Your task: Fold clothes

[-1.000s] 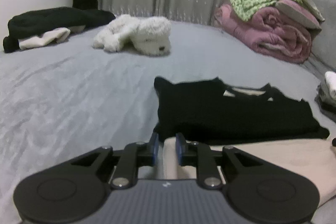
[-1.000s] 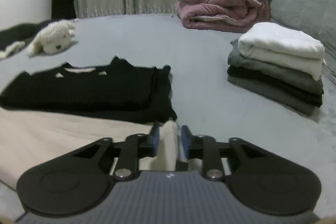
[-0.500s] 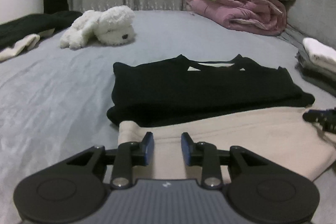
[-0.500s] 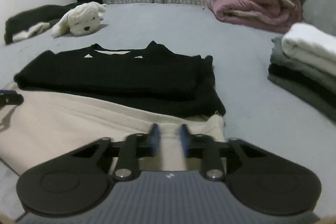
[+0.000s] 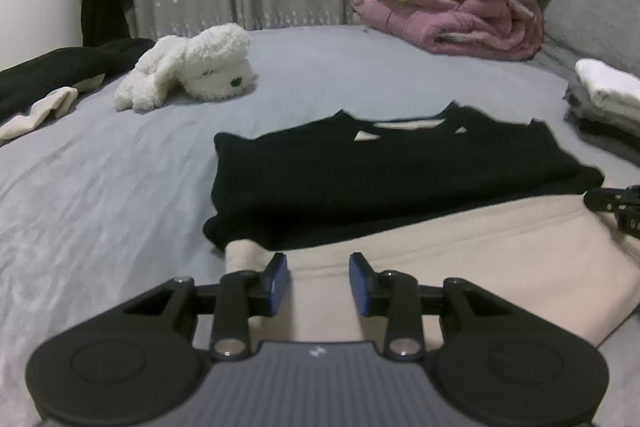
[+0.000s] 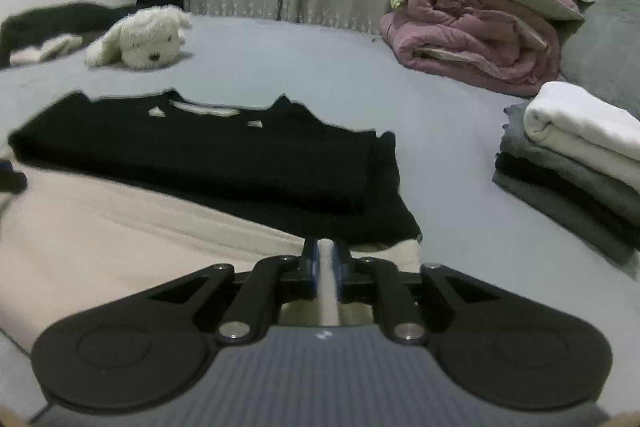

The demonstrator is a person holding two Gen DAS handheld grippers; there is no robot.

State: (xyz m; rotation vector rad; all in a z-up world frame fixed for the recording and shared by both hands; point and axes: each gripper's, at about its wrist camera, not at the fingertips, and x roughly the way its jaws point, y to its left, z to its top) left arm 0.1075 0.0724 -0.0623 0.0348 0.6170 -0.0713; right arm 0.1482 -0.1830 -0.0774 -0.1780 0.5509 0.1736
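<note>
Beige garment [image 5: 460, 251] half-folded: left gripper [image 5: 319, 277] just parted, cloth loose between jaws; right gripper [image 6: 325, 267] pinching corner fold; release due next.

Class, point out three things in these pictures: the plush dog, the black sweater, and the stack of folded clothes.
plush dog [image 5: 216, 75], left wrist view, on its head.
black sweater [image 6: 208, 151], right wrist view, on its chest.
stack of folded clothes [image 6: 580, 131], right wrist view, on the white top piece.
</note>
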